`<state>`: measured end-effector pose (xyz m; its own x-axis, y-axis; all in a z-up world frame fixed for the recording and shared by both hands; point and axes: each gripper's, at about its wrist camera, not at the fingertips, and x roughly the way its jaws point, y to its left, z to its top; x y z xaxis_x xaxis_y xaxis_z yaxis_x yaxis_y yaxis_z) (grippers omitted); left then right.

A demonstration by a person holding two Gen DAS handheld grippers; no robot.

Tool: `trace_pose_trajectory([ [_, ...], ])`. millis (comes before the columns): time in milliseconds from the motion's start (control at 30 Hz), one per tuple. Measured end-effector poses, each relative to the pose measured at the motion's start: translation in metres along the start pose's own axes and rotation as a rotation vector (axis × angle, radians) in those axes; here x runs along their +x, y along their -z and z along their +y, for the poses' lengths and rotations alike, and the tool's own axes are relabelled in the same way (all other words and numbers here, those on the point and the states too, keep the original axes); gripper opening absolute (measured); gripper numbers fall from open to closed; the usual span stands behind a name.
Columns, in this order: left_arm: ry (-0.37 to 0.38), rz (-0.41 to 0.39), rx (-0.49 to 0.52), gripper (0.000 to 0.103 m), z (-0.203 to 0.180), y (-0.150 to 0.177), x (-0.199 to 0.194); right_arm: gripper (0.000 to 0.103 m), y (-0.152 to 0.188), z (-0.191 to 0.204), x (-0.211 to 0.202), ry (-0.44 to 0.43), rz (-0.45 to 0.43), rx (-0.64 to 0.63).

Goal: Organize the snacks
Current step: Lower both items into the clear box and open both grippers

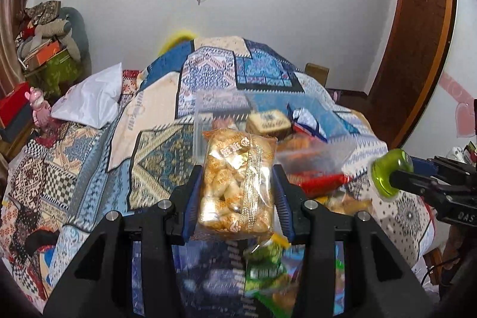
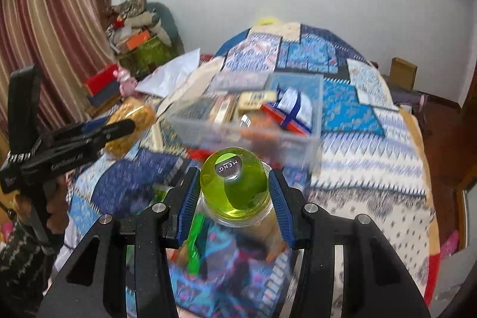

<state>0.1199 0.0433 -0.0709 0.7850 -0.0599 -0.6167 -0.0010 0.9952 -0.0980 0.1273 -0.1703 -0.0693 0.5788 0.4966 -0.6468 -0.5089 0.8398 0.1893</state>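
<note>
My left gripper is shut on a clear bag of golden puffed snacks, held above the patterned bedspread. That bag and the left gripper also show at the left of the right wrist view. My right gripper is shut on a bottle with a round green cap, cap toward the camera; the same bottle enters the left wrist view from the right. Ahead of both lies a clear plastic box holding several snack packs. Loose snack packets lie below the left gripper.
A quilt-covered bed fills the middle. A white plastic bag lies at the left, with a pink toy and piled boxes near the curtain. A wooden door frame stands at the right. A sleeve shows low left.
</note>
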Motion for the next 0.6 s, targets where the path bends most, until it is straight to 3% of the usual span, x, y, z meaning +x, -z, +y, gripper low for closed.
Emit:
trace_pose_trajectory([
  [333, 0.008, -0.009, 0.011, 0.045, -0.005, -0.035, 0.044, 0.044, -0.040, -0.031, 0.033, 0.071, -0.040, 0.028],
  [600, 0.012, 0.047, -0.009, 0.045, -0.001, -0.051, 0.097, 0.044, -0.059, -0.050, 0.066, 0.099, -0.024, 0.051],
])
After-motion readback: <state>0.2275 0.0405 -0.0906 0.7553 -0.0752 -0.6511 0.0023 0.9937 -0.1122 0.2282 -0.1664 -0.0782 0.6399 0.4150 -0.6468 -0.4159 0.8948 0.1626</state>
